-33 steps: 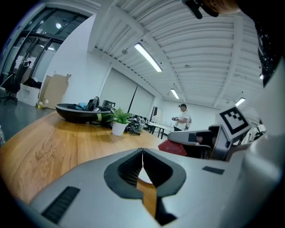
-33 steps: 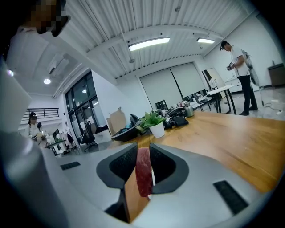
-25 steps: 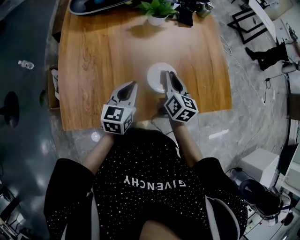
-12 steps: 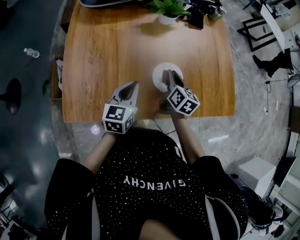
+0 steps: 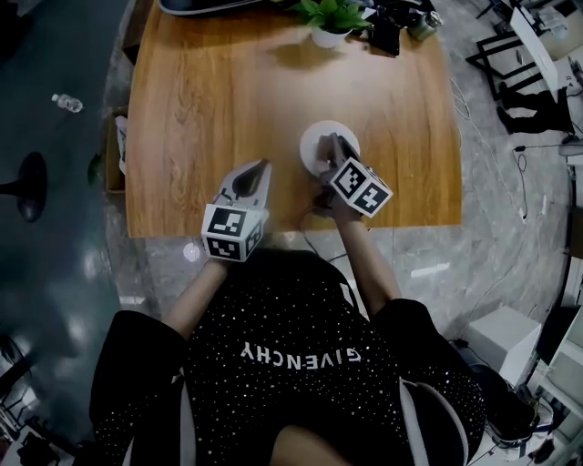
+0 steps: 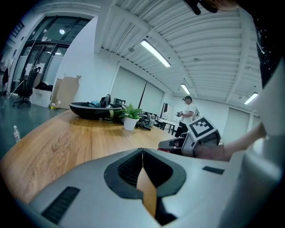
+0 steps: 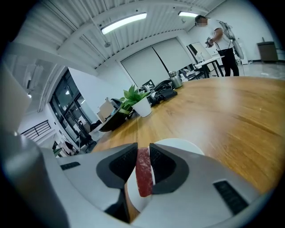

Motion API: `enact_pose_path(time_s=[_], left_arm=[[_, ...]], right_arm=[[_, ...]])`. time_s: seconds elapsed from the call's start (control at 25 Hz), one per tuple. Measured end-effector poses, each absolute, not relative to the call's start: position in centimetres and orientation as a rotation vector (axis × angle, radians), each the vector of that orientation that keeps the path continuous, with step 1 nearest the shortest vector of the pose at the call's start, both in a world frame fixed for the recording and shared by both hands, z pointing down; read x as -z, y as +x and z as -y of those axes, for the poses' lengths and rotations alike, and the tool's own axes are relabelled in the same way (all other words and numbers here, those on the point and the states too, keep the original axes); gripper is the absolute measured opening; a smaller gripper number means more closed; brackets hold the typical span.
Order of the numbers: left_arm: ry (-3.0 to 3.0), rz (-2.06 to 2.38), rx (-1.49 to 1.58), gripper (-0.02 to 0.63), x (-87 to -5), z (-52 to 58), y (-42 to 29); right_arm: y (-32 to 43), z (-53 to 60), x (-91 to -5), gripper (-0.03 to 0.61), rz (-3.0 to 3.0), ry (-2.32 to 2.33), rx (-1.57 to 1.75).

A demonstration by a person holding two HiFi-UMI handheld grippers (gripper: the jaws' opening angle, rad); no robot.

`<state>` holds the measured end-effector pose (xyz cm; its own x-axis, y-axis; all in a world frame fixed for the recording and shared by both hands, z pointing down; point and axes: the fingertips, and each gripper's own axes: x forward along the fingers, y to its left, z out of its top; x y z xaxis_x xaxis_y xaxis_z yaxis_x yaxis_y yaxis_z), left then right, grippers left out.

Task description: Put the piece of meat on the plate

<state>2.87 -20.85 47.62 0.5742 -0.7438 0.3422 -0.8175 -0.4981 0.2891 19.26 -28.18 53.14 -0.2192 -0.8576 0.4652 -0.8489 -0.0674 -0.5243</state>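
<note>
Clamped meat [image 7: 144, 176] shows only in right gripper view

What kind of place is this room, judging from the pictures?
Most likely an open-plan office or lab: a long wooden table with a potted plant, strip lights on the ceiling, and work desks at the back.

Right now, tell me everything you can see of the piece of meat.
The piece of meat is a thin, dark-red strip with a mottled, raw-looking surface and a rounded end. It stands on edge, clamped between the jaws of the right gripper, above the near rim of the white plate. Whether it touches the plate cannot be told.
</note>
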Motion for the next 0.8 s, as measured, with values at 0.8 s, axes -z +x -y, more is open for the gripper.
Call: enact_pose_path(time_s=[0.8], left_arm=[[2.389,1.219,-0.251,0.012,-48.1,20.7,3.4]], right_arm=[[20.7,29.8,-55.0,0.093,-2.098,-1.924,1.367]])
